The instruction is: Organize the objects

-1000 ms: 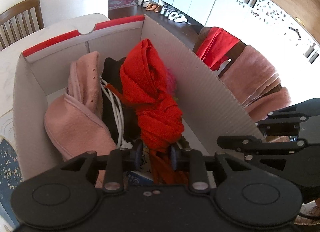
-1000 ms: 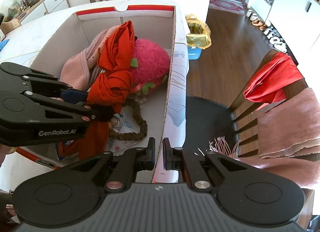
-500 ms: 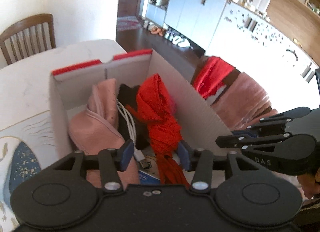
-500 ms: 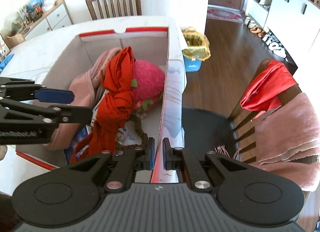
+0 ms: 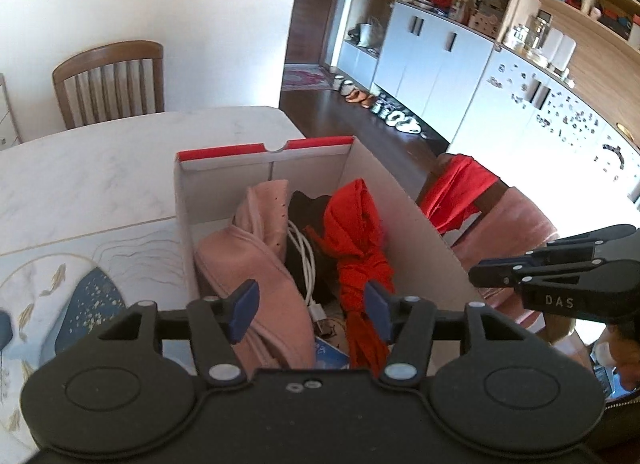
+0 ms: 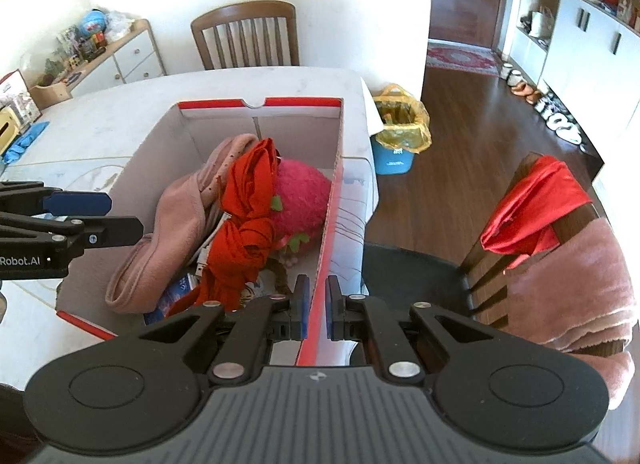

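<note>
one cardboard box [image 6: 338, 168] | two red cloths: one knotted in the box [image 6: 244, 232], one on the chair back [image 6: 532, 208] | one plush strawberry [image 6: 300, 196] | two grippers [image 5: 308, 308] [image 6: 318, 304] | two wooden chairs [image 6: 246, 36] [image 6: 572, 232]

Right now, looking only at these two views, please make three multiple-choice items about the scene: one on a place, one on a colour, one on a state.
1. Where is the knotted cloth?
A. on the chair
B. in the box
C. on the floor

2. What colour is the plush in the box?
A. pink
B. blue
C. yellow

3. How is the left claw?
A. shut on the cloth
B. shut on the box wall
C. open, holding nothing

Answers:
1 B, the cloth lies among the box's contents beside a pink garment.
2 A, the right view shows it pink with green leaves.
3 C, its fingers stand wide apart above the box, while the right claw pinches the box wall.
</note>
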